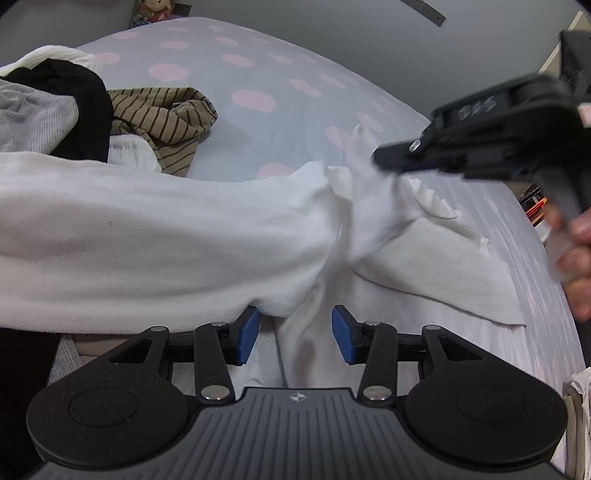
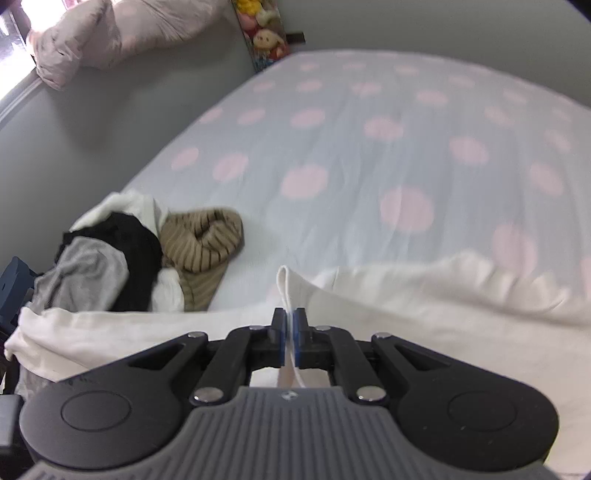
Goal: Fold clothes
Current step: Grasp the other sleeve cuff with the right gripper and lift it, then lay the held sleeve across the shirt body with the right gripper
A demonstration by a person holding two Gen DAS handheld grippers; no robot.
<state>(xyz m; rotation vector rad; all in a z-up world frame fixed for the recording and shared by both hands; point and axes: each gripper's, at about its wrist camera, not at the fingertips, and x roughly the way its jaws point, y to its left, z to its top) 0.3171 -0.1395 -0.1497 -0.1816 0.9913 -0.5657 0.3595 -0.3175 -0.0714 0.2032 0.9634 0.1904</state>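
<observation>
a: clothes everywhere on this bed! what does the left camera see?

b: the left gripper (image 1: 294, 334) sits low, with its two blue pads wide apart. nothing is pinched between them. a fold of the white garment (image 1: 155, 236) hangs right in front of them.

a: where is that white thing lying?

b: it is spread across the near side of the bed sheet (image 1: 258, 74), the grey one with pink dots. part of it is pulled up in a bunch on the right.

a: who pulls it up?

b: the right gripper (image 1: 395, 157). from the left camera it looks blurry, up on the right, and a hand (image 1: 576, 251) holds its handle. you cannot see its pads from there.

a: and the right camera?

b: that one shows the right gripper (image 2: 290, 334) up close. its blue pads are squeezed together on a thin edge of the white garment (image 2: 443, 306). a little loop of cloth sticks up above them.

a: what else is there?

b: a pile of clothes (image 2: 118, 258) on the left of the bed, black, grey, white and a brown striped one. both cameras show it.

a: anything only the right one shows?

b: yes, a pink puffy jacket (image 2: 110, 33) high up by the wall, and a stuffed toy (image 2: 267, 38) next to it. the left camera only gets a peek of the toy.
</observation>
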